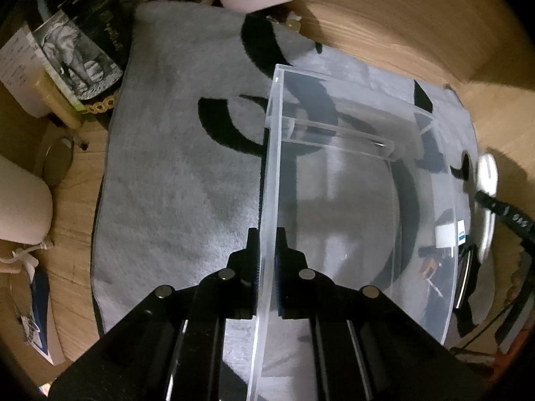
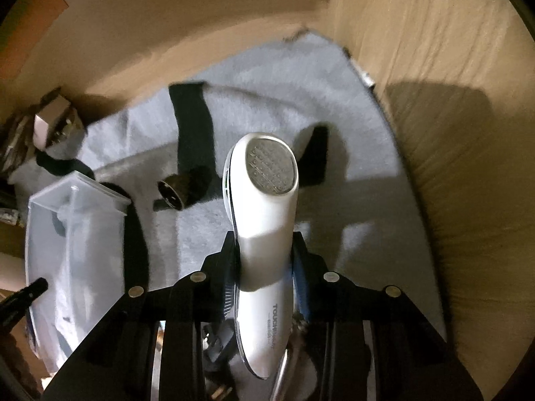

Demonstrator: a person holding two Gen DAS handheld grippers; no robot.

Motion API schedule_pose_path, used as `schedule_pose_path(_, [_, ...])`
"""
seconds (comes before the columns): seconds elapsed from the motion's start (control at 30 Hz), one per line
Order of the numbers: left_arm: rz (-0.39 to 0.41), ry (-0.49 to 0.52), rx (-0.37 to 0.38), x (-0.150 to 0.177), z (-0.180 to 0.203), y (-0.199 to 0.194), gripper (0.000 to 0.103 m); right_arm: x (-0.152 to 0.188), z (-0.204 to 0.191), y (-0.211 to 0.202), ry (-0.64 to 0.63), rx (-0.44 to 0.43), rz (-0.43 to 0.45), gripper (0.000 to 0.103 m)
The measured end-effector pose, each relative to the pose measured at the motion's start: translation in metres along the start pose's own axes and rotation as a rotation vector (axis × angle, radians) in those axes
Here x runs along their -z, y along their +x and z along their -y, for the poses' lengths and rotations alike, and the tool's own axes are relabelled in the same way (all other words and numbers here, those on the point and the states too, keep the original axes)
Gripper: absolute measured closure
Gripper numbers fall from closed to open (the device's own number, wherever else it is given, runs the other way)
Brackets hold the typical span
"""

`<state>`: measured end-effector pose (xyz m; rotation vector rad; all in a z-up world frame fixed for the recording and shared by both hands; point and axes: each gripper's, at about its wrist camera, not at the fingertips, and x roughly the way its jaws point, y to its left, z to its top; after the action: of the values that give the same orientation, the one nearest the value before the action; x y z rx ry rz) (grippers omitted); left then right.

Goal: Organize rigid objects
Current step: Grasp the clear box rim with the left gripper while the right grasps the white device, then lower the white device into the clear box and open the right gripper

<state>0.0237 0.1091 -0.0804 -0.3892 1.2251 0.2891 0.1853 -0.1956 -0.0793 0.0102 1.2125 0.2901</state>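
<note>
The left tongs (image 1: 266,244) are closed tight on the near wall of a clear acrylic organizer box (image 1: 361,173), which stands on a grey towel (image 1: 174,180) with black markings on the wooden counter (image 1: 401,23). The right tongs (image 2: 266,244) grip the handle of a white handheld device (image 2: 264,207), its round metal-grid head pointing away above the towel. A small dark cylinder (image 2: 179,190) lies near the box.
</note>
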Motion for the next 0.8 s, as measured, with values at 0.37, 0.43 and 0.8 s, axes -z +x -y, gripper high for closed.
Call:
schedule_pose_path(0.37, [-0.002,0.081,0.024,0.003,0.003,-0.001,0.096,0.010,-0.022,-0.081,0.005,-0.010,0.164,0.075])
schedule_pose_path(0.43, [-0.003,0.092,0.032,0.003,0.003,-0.001,0.096,0.014,-0.039,-0.090,-0.011,-0.021,0.182,0.075])
schedule_pose_path(0.8, [0.000,0.165,0.058,0.005,0.001,-0.001,0.096,0.024,-0.113,-0.090,-0.144,-0.116,0.154,0.075])
